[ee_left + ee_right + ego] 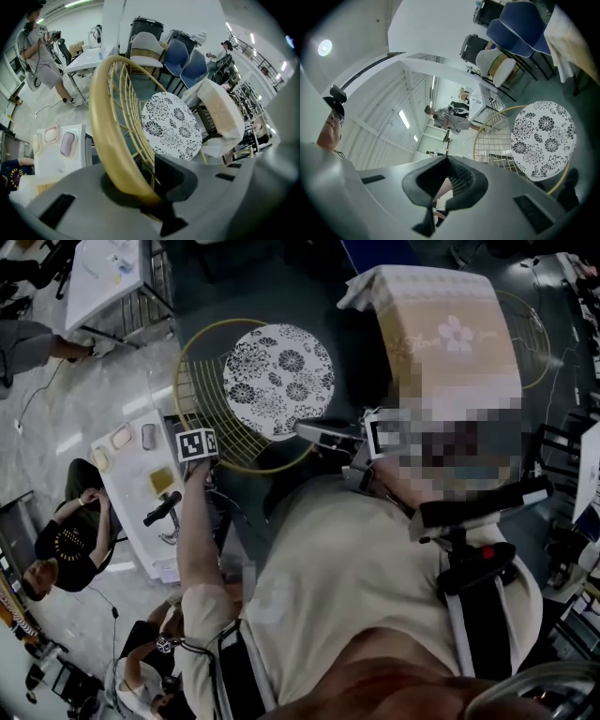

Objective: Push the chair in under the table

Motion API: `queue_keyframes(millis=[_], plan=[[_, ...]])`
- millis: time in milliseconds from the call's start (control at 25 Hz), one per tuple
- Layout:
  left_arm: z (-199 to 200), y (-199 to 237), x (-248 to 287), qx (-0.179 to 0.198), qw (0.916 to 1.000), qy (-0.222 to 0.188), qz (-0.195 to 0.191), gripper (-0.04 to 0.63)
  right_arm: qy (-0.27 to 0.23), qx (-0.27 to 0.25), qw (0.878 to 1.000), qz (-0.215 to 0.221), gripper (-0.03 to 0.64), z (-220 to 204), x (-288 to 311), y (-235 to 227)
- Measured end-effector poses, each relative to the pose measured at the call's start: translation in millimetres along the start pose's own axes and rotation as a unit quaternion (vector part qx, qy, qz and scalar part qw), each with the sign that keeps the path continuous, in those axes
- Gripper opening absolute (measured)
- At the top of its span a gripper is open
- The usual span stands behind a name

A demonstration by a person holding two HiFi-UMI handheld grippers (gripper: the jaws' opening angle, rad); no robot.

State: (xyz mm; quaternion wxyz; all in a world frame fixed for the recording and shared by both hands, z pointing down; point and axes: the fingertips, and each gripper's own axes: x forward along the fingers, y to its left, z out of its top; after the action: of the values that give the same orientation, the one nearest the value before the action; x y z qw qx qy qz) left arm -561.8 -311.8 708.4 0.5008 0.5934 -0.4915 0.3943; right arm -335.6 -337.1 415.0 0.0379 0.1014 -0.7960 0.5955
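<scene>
**Left tool clamped on the chair rim, chair beside the counter**

The left tool (143, 194) is clenched on the thick gold rim (110, 136) of the chair (211, 404). In the left gripper view the rim runs from the upper middle of the frame down into the notch between the two jaws, which press on it from either side. In the head view this tool points steeply down, its marker cube sitting at the lower left edge of the round wire back.

The chair is a gold wire basket shape with a round black-and-white floral cushion (278, 381) on its seat. It stands on the dark floor in the upper middle of the head view. Just to its right is the counter (450, 334), which is draped in a pale cloth with a flower print. The cushion lies fully in the open, beside the counter's edge and not beneath it.

The right tool (446, 161) is clenched with nothing held, its jaw tips meeting in the right gripper view. It is in the air, with the chair at the right of that frame.

A white side table (131, 474) carrying small trays stands at the left of the head view, and blue chairs (187, 61) sit at the top of the left gripper view.
</scene>
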Motion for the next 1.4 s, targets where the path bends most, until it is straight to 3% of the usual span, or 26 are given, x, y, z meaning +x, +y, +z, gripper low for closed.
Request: queue_keyframes(millis=[200, 480, 840, 1400], plan=[[0.7, -5.3, -0.8, 0.01, 0.9999, -0.007, -0.001, 0.077, 0.009, -0.003, 1.0, 0.001, 0.01, -10.5, -0.4, 1.1], [29.1, -39.8, 13.3, 0.016, 0.9998, -0.001, -0.013, 0.086, -0.004, -0.003, 1.0, -0.009, 0.01, 15.0, -15.2, -4.1], [34.9, -41.7, 12.7, 0.028, 0.9995, 0.003, -0.016, 0.097, -0.014, -0.017, 1.0, 0.001, 0.01, 26.5, -19.6, -0.9], [34.5, -57.3, 20.1, 0.044, 0.9989, 0.01, -0.008, 0.106, -0.014, 0.017, 1.0, -0.013, 0.009, 15.3, -23.0, -13.1]])
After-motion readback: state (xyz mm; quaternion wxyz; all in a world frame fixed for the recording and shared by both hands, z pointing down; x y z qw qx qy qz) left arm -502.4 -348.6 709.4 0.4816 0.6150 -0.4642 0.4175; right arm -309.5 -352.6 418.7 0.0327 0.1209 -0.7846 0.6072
